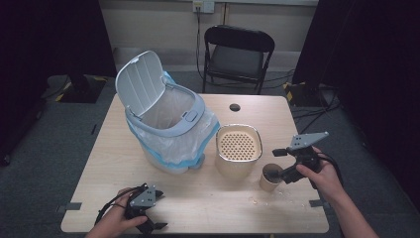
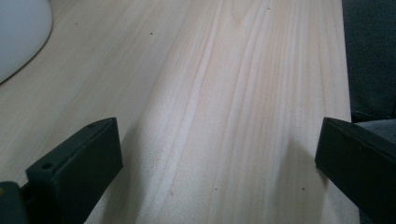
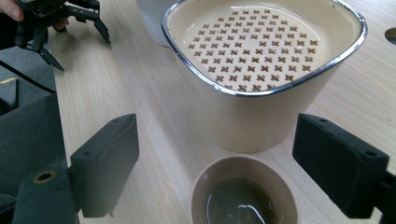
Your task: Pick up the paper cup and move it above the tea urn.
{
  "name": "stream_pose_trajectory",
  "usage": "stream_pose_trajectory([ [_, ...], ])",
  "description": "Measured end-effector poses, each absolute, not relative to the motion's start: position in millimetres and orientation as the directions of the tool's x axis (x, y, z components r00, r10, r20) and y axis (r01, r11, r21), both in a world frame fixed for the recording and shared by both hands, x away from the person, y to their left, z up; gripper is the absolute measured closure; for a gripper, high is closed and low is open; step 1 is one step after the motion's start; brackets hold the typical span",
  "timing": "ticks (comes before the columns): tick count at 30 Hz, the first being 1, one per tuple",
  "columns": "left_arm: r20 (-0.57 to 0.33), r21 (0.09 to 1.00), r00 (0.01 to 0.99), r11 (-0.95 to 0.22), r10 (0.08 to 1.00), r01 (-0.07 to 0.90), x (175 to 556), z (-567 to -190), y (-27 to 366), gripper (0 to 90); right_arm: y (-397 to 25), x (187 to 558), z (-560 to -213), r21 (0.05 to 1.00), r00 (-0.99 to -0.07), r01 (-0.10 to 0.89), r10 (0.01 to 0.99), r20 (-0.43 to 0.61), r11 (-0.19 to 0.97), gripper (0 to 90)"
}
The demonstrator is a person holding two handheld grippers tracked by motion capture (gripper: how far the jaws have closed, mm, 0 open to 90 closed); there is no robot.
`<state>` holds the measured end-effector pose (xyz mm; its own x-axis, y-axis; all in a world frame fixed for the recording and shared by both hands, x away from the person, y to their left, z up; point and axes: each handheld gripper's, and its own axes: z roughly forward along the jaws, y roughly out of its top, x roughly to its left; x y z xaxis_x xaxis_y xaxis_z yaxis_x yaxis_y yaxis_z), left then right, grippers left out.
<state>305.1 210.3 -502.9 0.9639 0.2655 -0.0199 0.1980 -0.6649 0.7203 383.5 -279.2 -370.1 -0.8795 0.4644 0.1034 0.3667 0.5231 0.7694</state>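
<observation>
Near the bench's (image 1: 198, 198) right front corner stands a small paper cup (image 1: 270, 177), upright, with a shallow pool of brownish liquid in its bottom, as the right gripper view shows (image 3: 243, 196). The right gripper (image 1: 283, 174), held in the person's right hand (image 1: 324, 174), hovers just at the cup's right side; in its own view its two black fingers (image 3: 109, 163) stand spread wide, one to each side of the cup's mouth and apart from its rim, so nothing is pinched. Just behind the cup, toward the bench's middle, sits a cream container (image 1: 238, 148) with a chrome rim and a perforated insert of small cross-shaped holes (image 3: 254, 42); cup and container stand close, though whether they touch cannot be told. A few pale crumbs or drops (image 1: 255, 200) lie on the wood in front of the cup. Toward the left back part of the bench stands a white bin (image 1: 171, 126) lined with a clear bag with blue edging, its lid (image 1: 141, 82) swung up and open. At the front left edge the left gripper (image 1: 148, 225), in the person's left hand (image 1: 116, 220), rests low over the bench, well apart from the cup; the left gripper view shows its fingers (image 2: 79, 163) spread wide over bare wood, holding nothing. Beyond the far edge of the bench stands a black folding chair (image 1: 237, 52) on grey carpet.
</observation>
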Motion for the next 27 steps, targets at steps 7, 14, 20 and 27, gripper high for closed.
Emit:
stream_pose_trajectory([
  [7,-0.019,0.720,0.964,-0.665,0.265,0.198,305.1,-502.9,210.3,0.0,-292.0,378.9,-375.0,0.768,-0.866,0.382,0.490,0.102,0.514,14.6],
  [14,-0.019,0.719,0.964,-0.666,0.265,0.198,305.1,-502.8,210.3,0.0,-303.9,375.0,-377.7,0.774,-0.854,0.389,0.511,0.099,0.500,14.6],
  [20,-0.020,0.720,0.964,-0.665,0.265,0.198,305.1,-502.9,210.3,0.0,-310.3,369.9,-382.9,0.769,-0.849,0.395,0.520,0.095,0.504,14.6],
  [27,-0.020,0.720,0.964,-0.665,0.265,0.198,305.1,-502.9,210.3,0.0,-320.4,364.1,-389.3,0.769,-0.835,0.407,0.542,0.093,0.494,14.6],
])
